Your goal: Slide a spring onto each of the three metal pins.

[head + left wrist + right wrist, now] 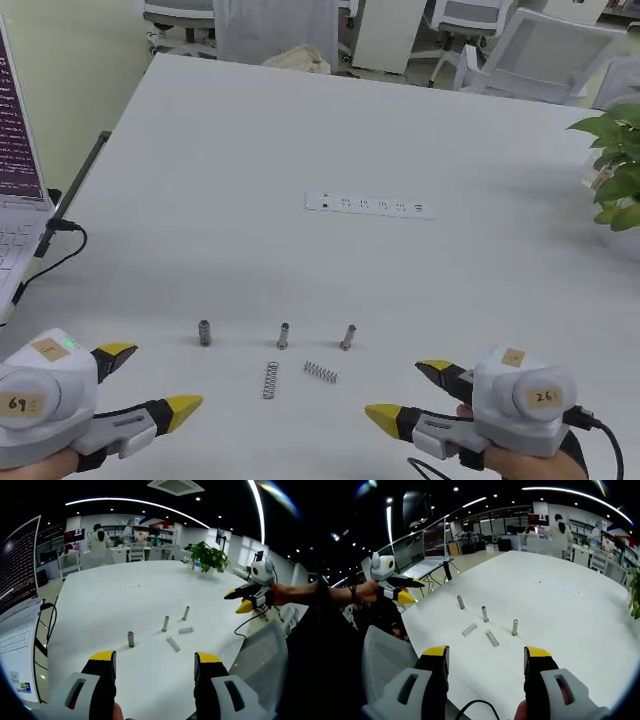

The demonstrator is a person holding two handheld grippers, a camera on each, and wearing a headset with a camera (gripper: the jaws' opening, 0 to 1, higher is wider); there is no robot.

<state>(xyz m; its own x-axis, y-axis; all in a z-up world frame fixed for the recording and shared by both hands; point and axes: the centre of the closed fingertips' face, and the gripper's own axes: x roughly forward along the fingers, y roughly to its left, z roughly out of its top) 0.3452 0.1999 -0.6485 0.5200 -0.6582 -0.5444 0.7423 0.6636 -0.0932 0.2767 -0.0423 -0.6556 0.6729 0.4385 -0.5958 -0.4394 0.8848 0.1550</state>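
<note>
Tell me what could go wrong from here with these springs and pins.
1. The left spring and right spring lie loose and flat on the table; pinched off-centre by the open left gripper or right gripper, they could roll or flick away.
2. The middle pin and right pin stand upright with no visible holder, just behind the springs; a reaching jaw might tip one.

3 metal pins (204,333) (283,336) (348,337), 2 loose springs (270,380) (320,372), 1 power strip (370,205), 1 laptop (15,190), 1 potted plant (618,170)
</note>
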